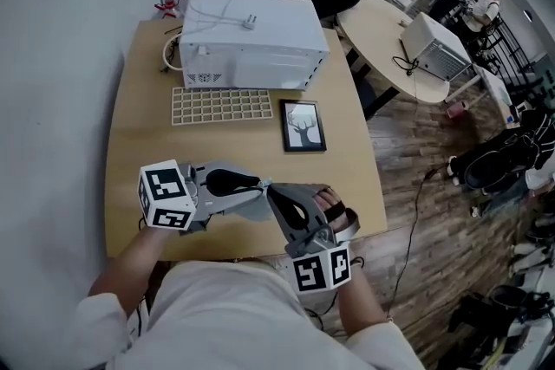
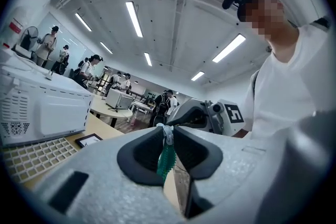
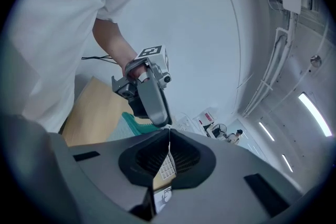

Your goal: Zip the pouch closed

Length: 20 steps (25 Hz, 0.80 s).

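Observation:
A teal pouch [image 2: 166,160] hangs pinched between the pads of my left gripper [image 2: 167,128], which is shut on its fabric edge with a small pale piece at the tips. In the right gripper view more of the pouch [image 3: 137,122] shows above the table, below the left gripper [image 3: 163,122]. My right gripper [image 3: 169,131] is shut on a thin pale tab, apparently the zipper pull [image 3: 169,145]. In the head view the left gripper [image 1: 260,184] and right gripper [image 1: 270,189] meet tip to tip over the table's front edge, hiding the pouch.
On the wooden table [image 1: 139,143] stand a white appliance [image 1: 251,39], a white grid tray [image 1: 221,106] and a framed deer picture [image 1: 303,125]. A round table [image 1: 381,39] and several people are farther back. My own torso is close behind the grippers.

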{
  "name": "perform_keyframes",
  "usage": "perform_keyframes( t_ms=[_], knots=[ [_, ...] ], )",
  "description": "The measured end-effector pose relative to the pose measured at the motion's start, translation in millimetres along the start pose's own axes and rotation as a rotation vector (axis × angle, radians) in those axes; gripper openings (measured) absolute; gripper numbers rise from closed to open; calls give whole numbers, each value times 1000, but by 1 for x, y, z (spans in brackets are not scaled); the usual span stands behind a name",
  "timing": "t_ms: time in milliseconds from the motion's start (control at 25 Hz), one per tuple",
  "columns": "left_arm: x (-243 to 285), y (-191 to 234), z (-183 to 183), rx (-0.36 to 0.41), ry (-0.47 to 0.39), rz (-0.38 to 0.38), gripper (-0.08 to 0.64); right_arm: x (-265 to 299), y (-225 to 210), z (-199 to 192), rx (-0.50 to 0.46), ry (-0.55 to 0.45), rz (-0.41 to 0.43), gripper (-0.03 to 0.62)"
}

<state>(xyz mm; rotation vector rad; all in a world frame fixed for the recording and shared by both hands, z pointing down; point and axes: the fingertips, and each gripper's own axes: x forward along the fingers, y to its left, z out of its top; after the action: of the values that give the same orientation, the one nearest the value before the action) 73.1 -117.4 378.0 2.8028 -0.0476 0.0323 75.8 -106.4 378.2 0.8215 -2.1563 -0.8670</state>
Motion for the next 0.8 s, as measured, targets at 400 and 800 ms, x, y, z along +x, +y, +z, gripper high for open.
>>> perform_keyframes(
  t_ms=[400,800],
  knots=[
    [-7,1,-3,69,42,60,95,3,6,4,-92,38,11,9],
    [-6,-3,-6,7,27,26,80,3,16,6,-164,45,52,9]
  ],
)
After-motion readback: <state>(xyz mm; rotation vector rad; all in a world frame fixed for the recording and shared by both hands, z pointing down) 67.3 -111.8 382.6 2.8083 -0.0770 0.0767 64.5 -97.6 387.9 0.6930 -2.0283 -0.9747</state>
